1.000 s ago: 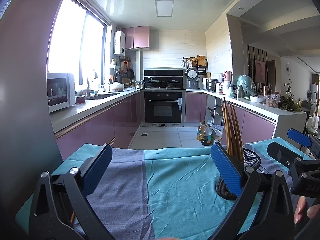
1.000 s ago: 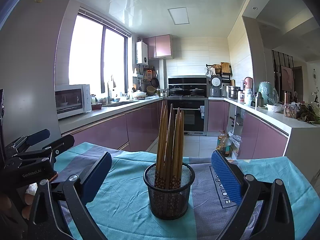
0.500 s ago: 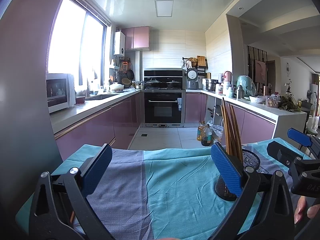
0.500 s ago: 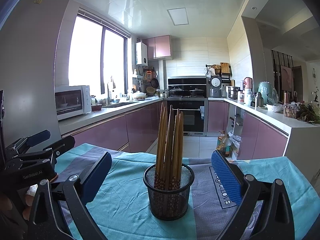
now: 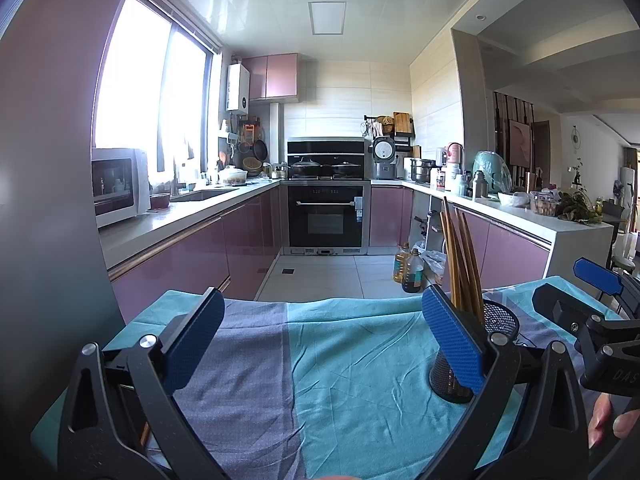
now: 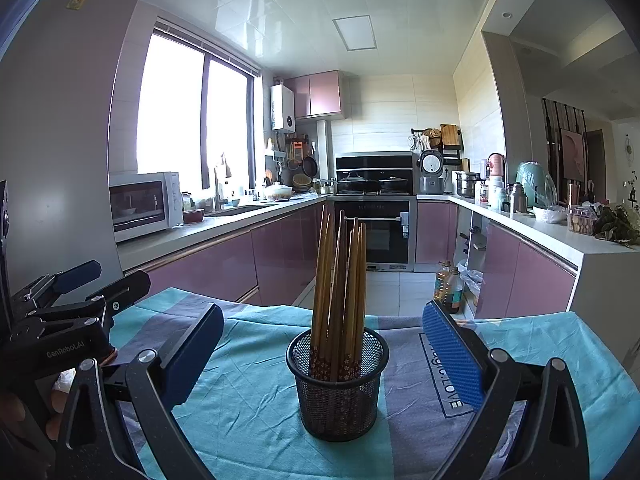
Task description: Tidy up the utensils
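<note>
Right gripper [image 6: 324, 344] spread wide, chopstick holder [image 6: 338, 384] centred just ahead

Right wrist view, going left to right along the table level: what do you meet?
left gripper → right gripper's left finger pad → mesh holder with chopsticks → right gripper's right finger pad, over the printed tablecloth.

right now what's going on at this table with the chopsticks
A person holds a gripper in each hand over a table covered with a teal and purple cloth. The chopsticks stand upright together in a black mesh cup, which sits in front of the right gripper. The left gripper is off to its side. Both are open and hold nothing.
</note>
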Motion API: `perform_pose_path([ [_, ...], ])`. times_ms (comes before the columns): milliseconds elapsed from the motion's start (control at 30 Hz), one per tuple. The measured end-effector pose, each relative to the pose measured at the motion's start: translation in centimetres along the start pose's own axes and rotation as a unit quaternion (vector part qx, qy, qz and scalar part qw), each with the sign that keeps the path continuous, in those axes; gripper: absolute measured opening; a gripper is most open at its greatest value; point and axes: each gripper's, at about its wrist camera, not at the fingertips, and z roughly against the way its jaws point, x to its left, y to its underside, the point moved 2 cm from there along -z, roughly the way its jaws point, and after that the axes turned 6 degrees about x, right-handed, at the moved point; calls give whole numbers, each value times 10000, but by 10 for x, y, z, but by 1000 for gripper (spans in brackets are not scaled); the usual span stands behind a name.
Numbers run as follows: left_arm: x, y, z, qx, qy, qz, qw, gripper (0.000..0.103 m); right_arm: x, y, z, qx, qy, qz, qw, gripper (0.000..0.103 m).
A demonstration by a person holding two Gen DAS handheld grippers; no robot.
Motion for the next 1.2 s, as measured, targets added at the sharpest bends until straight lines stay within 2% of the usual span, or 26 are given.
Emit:
perform_pose_path([
  [1200,-1,1,1,5,3,6,10000,97,-1,1,-1,41,25,-80,10000,96],
])
